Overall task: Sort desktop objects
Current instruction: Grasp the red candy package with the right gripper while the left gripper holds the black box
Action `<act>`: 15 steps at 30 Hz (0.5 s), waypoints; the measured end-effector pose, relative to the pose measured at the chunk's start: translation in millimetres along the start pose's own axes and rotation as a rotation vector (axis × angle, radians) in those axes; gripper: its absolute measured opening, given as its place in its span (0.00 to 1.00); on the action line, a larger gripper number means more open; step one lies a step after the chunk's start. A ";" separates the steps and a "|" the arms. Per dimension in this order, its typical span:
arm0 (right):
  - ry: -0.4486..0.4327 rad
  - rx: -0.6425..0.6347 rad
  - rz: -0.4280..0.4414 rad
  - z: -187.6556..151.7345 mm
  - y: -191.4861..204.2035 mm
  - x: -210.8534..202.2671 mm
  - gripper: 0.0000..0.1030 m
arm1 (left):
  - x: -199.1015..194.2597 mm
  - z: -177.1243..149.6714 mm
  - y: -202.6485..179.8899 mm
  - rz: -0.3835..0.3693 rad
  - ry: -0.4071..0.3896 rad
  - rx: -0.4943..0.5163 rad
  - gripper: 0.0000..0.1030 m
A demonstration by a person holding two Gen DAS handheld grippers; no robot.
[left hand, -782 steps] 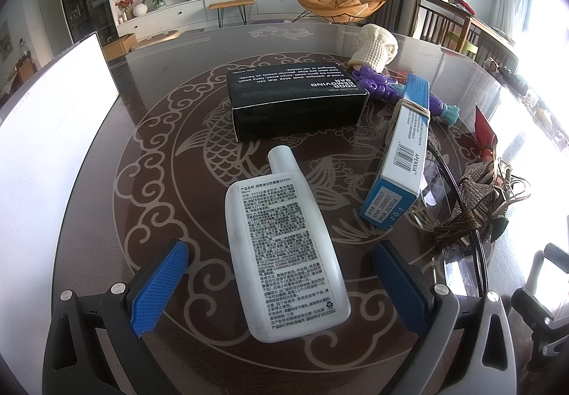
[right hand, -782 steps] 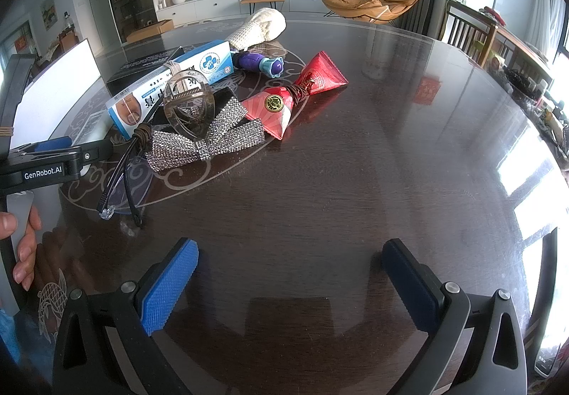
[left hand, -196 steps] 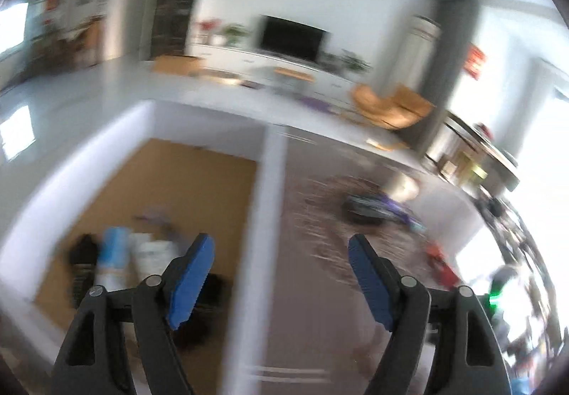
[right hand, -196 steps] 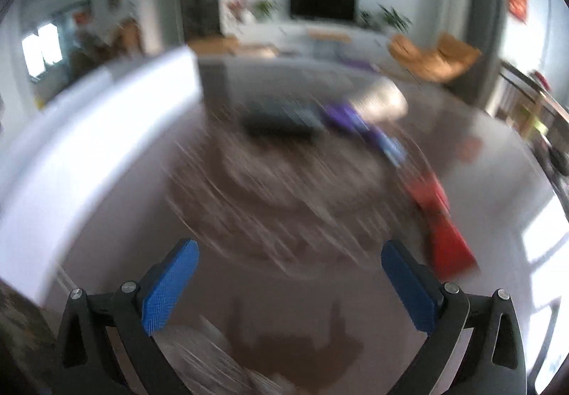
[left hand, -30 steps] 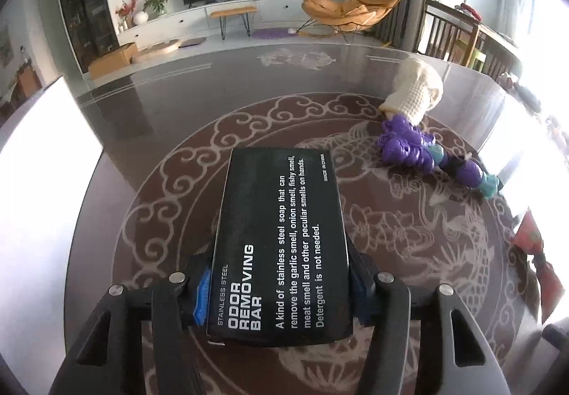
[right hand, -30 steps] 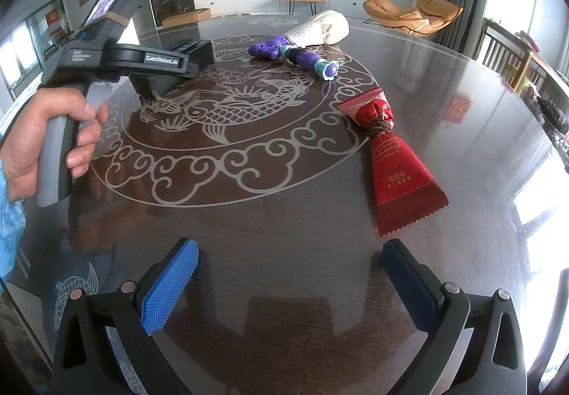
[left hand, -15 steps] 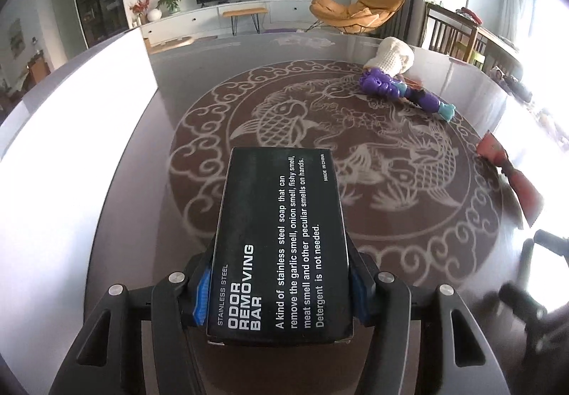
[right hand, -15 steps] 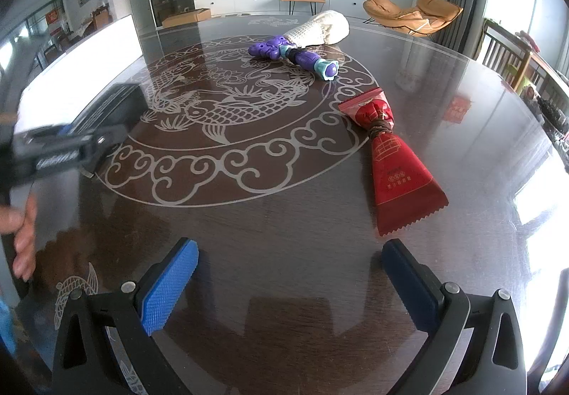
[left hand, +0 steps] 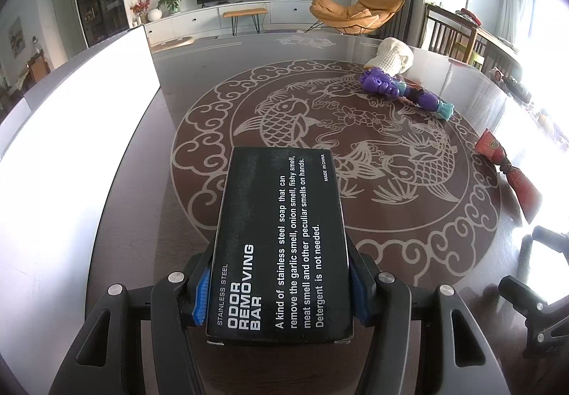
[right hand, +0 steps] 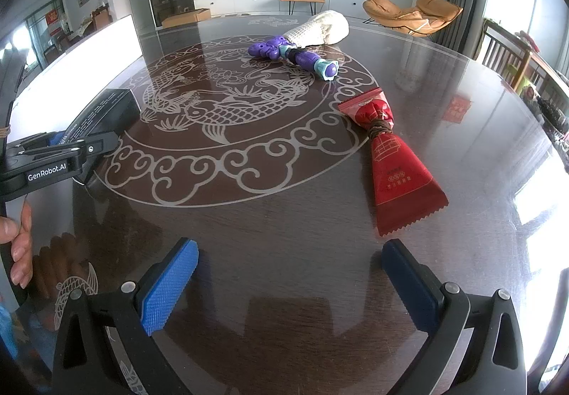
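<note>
Here, flat black box (left hand: 281,242), white lettering, clamped in left tongs (left hand: 279,292)

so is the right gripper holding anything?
No. The right gripper stands open over bare table, with the red packet lying ahead of it, untouched.

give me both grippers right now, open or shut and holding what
Left gripper: shut on the black odor removing bar box, blue pads pressing its two sides.
Right gripper: open, nothing between its pads.
</note>
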State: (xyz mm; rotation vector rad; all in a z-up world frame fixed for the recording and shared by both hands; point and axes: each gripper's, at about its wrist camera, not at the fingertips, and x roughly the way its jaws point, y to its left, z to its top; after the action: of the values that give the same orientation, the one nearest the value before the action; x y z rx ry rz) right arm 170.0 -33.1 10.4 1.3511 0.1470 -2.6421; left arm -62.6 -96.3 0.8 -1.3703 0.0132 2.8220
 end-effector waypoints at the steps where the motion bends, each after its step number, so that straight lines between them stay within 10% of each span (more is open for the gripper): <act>1: 0.000 0.000 0.000 0.0 0.0 0.0 1.00 | -0.2 -0.3 -0.1 0.000 0.000 0.000 0.57; 5: -0.004 0.002 0.005 -0.2 -0.7 -0.9 1.00 | -0.1 -0.3 -0.1 0.000 0.000 0.000 0.57; 11: -0.254 0.294 0.042 -3.8 -70.4 -59.9 0.99 | -0.1 0.0 0.2 0.000 -0.001 0.000 0.57; 15: -0.167 0.390 0.061 23.6 -113.2 -43.3 0.99 | -0.3 -0.4 0.1 0.000 0.000 0.000 0.57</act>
State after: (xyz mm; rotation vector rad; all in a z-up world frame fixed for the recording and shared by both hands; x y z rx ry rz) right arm 154.0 78.6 60.6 1.1960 -0.4444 -2.8128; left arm -62.1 -96.4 0.8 -1.3696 0.0130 2.8222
